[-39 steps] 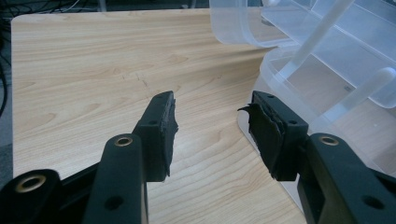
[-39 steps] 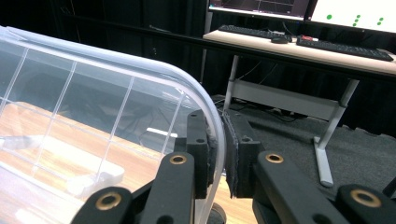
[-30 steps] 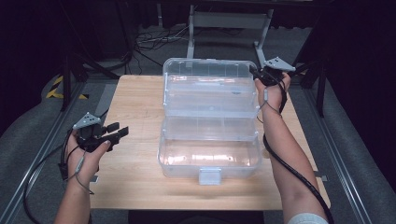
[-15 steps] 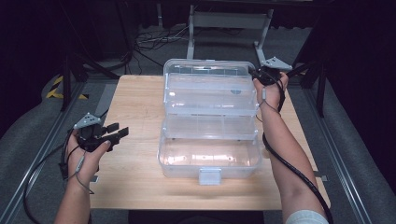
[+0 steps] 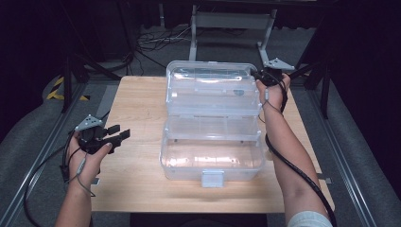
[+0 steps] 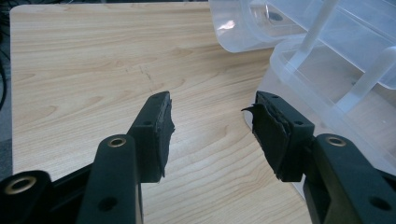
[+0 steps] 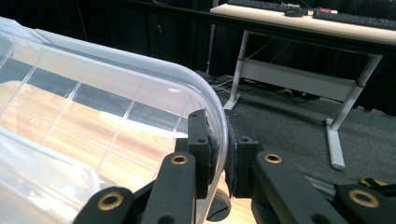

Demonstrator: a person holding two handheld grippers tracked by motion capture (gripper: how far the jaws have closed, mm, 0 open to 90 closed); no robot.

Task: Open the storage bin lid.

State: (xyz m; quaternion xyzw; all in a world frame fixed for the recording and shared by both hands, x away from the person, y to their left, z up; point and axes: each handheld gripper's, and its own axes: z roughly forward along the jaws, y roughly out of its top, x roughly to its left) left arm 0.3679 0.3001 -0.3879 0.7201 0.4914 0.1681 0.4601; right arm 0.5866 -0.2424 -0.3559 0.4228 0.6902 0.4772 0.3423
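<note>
While the right gripper pinches the raised lid's rim, the clear plastic box sits open mid-desk, trays bare; left gripper, its jaws just widened, hovers apart.

Light wooden rectangular table, grey carpeted floor, white metal desk frame behind, tangled black cables, yellow-black striped floor tape, dark room.

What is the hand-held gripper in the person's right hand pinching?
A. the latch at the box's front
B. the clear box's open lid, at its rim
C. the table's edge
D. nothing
B: in the right gripper view, the right hand-held gripper has its pads either side of the clear lid rim.
</note>
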